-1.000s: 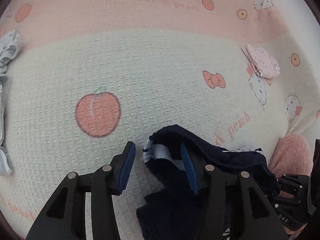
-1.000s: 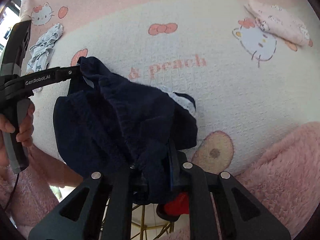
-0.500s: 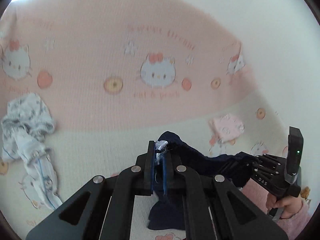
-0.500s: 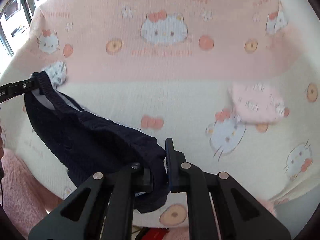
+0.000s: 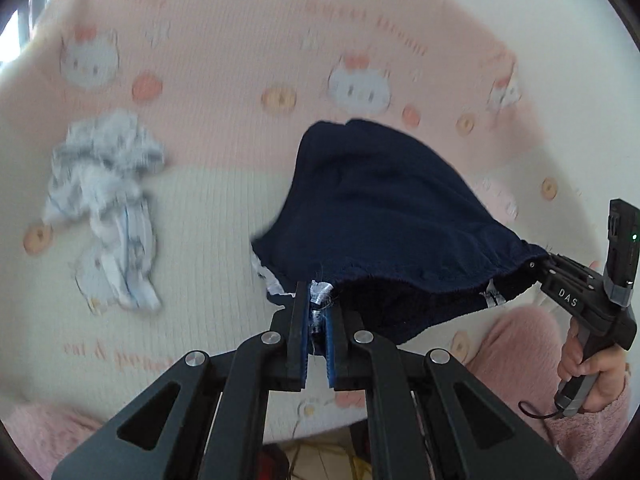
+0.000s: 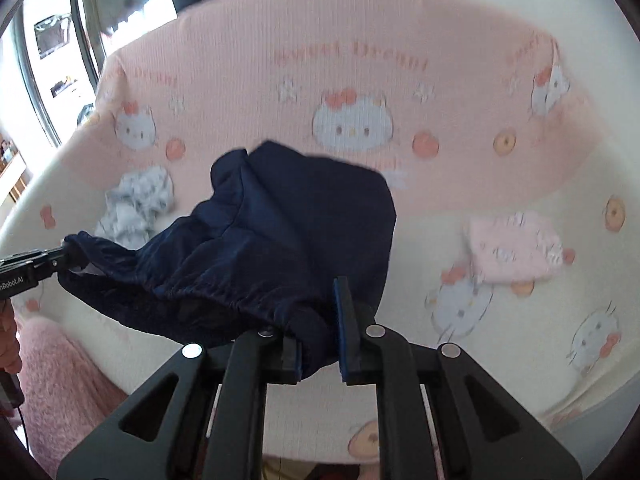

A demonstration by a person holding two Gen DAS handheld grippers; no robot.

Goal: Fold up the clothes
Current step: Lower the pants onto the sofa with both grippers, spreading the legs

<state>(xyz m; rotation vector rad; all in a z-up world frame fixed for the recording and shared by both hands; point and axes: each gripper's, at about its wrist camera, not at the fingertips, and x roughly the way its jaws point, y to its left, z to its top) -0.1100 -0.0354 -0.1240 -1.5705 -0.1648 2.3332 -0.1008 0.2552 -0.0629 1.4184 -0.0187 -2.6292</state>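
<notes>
A navy blue garment with an elastic waistband (image 5: 384, 208) hangs in the air, spread between both grippers above the blanket; it also shows in the right wrist view (image 6: 280, 248). My left gripper (image 5: 318, 312) is shut on one end of the waistband, at its white label. My right gripper (image 6: 320, 320) is shut on the other end of the waistband. In the left wrist view the right gripper (image 5: 536, 264) holds the garment's right corner. In the right wrist view the left gripper (image 6: 60, 258) holds the left corner.
A pink and cream cat-print blanket (image 5: 208, 216) covers the surface. A crumpled white-grey garment (image 5: 104, 200) lies at the left, also in the right wrist view (image 6: 136, 204). A folded pink garment (image 6: 516, 250) lies at the right. A window stands at the far left.
Both grippers have lifted the navy garment off the blanket and pulled apart, so it now hangs spread and billows forward. The left gripper closed on the waistband a second ago.
</notes>
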